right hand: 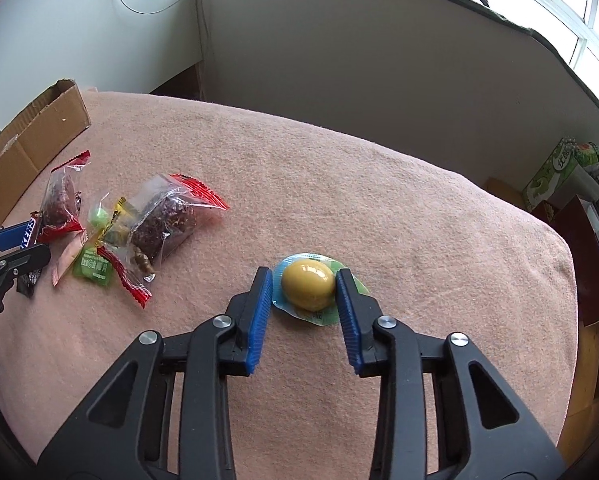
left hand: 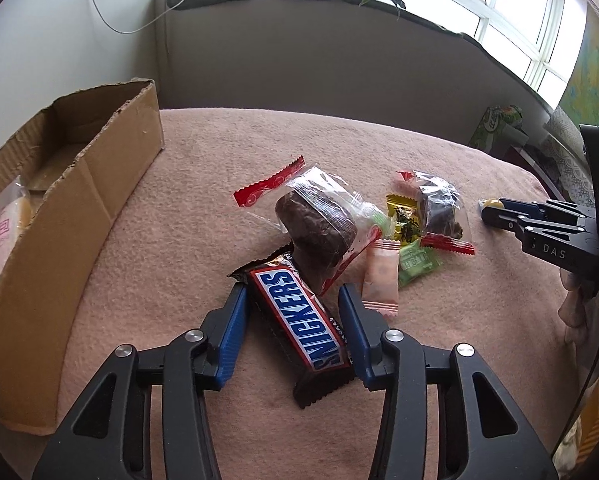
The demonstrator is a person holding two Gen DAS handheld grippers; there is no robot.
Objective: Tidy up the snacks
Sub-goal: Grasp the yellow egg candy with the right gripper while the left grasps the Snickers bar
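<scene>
Pickup is in hand: the Snickers bar is straddled, ungripped, by the left tongs; the yellow jelly cup is touched only by one pad of the right tongs. Next, both must be clenched and carried to the cardboard box at ten o'clock.

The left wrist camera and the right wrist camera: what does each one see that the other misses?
Only the left view shows the Snickers bar's full label between the left gripper's blue fingers, and the inside of the brown cardboard box. Only the right view shows the yellow egg-shaped snack on its blue-green wrapper up close, between the right gripper's fingers. Both show the pink blanket and the pile of wrapped snacks.
</scene>
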